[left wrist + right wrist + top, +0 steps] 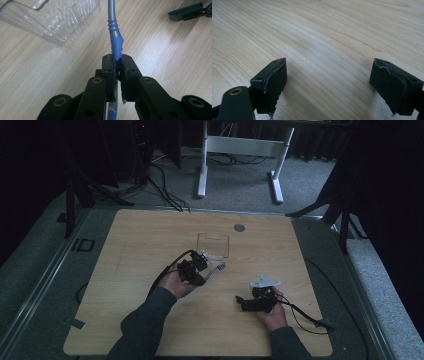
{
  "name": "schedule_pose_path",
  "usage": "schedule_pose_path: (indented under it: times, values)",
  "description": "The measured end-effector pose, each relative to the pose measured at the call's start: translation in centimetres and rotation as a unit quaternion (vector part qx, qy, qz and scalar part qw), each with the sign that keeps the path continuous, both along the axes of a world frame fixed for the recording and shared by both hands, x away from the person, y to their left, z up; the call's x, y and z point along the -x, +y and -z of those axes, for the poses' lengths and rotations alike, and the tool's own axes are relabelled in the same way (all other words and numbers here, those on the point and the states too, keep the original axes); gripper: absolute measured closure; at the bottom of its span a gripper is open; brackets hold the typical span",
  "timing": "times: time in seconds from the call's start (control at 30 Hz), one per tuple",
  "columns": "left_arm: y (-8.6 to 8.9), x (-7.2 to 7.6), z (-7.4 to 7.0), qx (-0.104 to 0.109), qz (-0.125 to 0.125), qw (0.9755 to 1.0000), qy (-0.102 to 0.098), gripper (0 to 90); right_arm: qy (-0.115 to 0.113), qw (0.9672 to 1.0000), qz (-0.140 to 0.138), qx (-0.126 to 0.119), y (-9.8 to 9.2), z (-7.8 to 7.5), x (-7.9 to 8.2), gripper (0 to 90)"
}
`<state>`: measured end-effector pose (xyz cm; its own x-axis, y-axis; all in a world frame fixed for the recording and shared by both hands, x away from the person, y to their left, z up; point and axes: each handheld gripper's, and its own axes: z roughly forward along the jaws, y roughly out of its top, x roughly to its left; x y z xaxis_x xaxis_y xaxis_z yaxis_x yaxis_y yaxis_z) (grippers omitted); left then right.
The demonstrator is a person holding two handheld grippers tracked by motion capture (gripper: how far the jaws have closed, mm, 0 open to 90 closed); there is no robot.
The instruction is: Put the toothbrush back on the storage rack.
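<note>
Jaws of the left gripper (116, 66) are seen pressed together on a blue-handled utensil (115, 42), whose blue grip is pinched between the pads while its grey metal shaft runs on toward twelve o'clock in the left gripper view. Jaws of the right gripper (328, 82) are held wide apart, with bare wood between them and nothing gripped.

Room for moving is ample on the wooden table (150, 320). In the high view the left gripper (196, 267) is found near the table's middle, well in from every edge, and wide bare stretches lie at nine o'clock and at six o'clock of it. The right gripper (245, 304) is placed at about four o'clock of the left one, well apart from it, nearer the front edge.

A clear plastic container (213, 245) stands just beyond the left gripper at about one o'clock, close to the utensil's far end (220, 266); whether they touch cannot be told. In the left gripper view its ribbed transparent wall (62, 22) is seen at eleven o'clock, beside the shaft. A small round grey insert (239, 227) is set in the tabletop near the far edge.

The utensil's handle is ringed with three blue bands where it meets the metal.
</note>
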<state>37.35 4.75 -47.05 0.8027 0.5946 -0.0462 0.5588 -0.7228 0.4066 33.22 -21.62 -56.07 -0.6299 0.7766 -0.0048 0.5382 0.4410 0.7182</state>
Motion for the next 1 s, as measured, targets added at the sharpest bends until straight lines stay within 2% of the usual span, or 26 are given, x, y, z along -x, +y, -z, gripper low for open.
schedule_pose_path:
  times: [1.0]
  values:
    - [0.9,0.2,-1.3,0.033,-0.022,0.9987,-0.031,82.6,0.0,1.0,0.0,0.0,0.0,0.0,0.0,14.1]
